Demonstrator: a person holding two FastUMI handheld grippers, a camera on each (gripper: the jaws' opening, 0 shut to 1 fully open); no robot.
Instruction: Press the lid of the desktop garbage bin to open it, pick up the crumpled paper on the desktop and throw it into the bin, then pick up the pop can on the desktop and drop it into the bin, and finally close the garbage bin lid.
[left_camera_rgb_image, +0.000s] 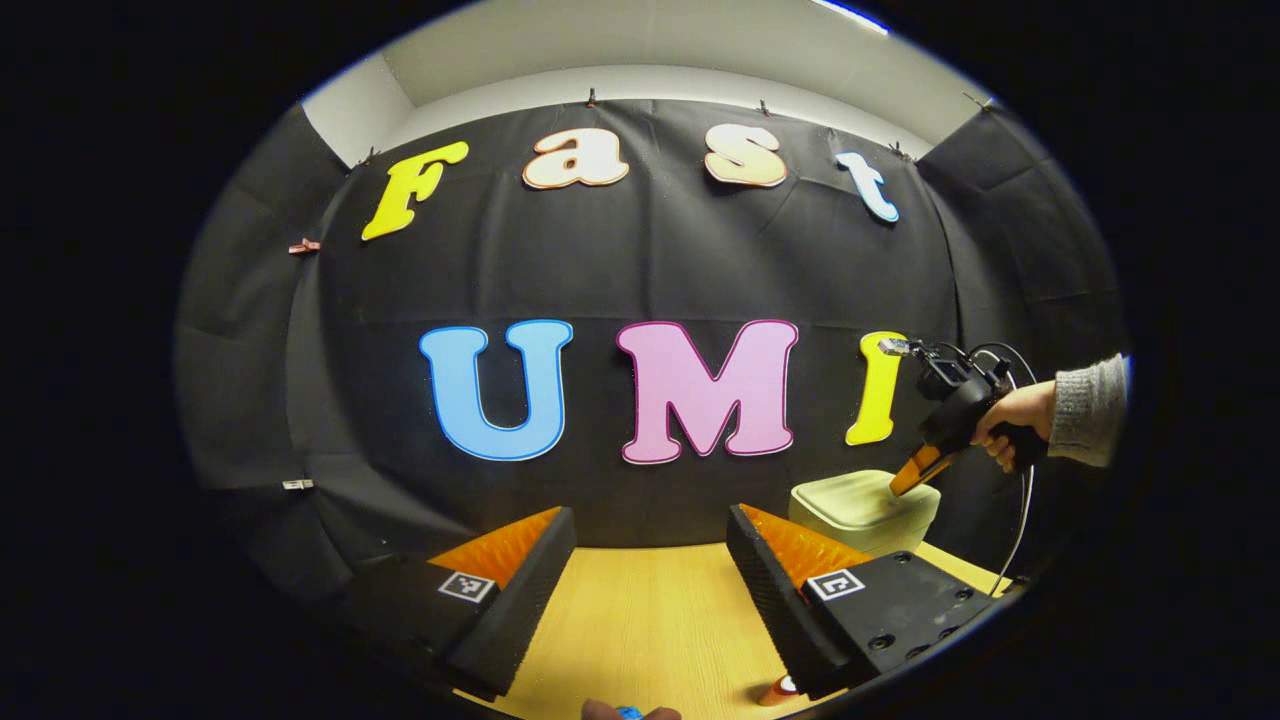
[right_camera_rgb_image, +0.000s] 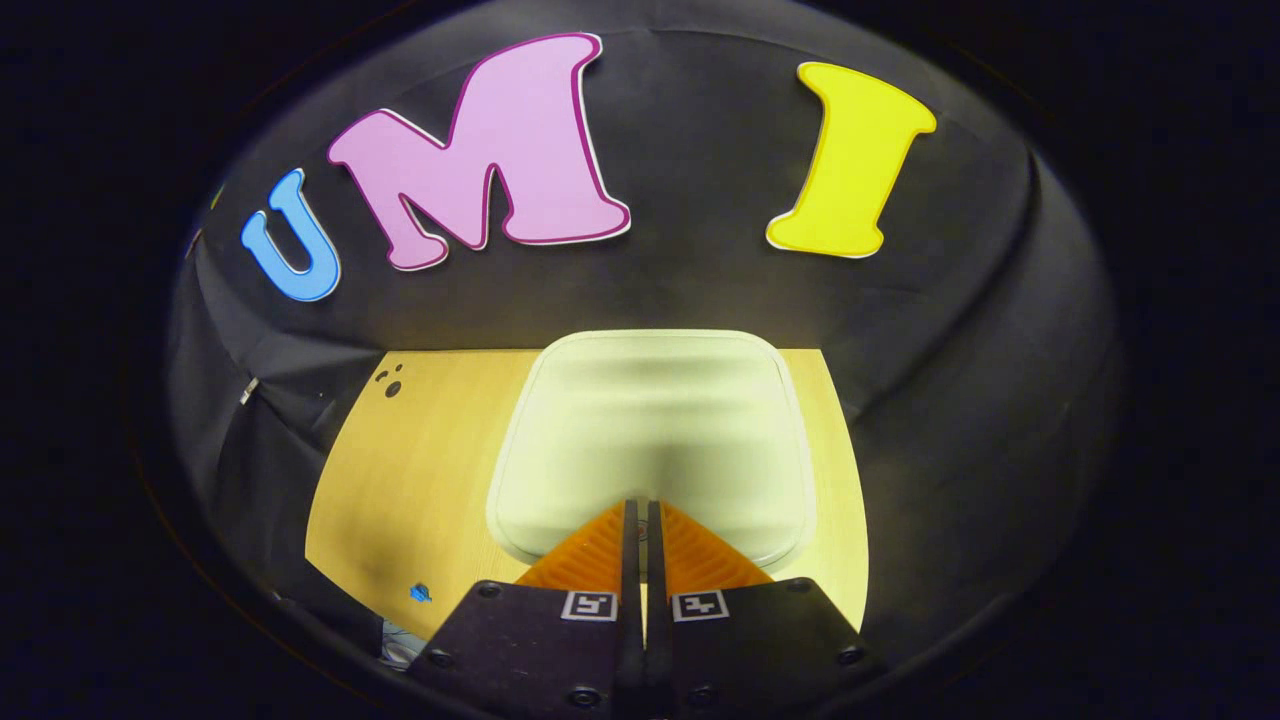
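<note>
With its fingers pressed together, the right gripper (right_camera_rgb_image: 640, 515) bore tip-down on the near edge of the lid (right_camera_rgb_image: 650, 430) of the bin (left_camera_rgb_image: 865, 512) at the desk's (right_camera_rgb_image: 410, 470) far side, a stiff, smooth, likely light shell best pushed there, while the left gripper (left_camera_rgb_image: 650, 560) hung spread nearer in.

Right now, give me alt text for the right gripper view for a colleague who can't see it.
The right gripper, fingers closed together, points down at the near edge of the garbage bin's shut lid. The bin stands on a wooden desktop against the booth's black cloth wall.
</note>
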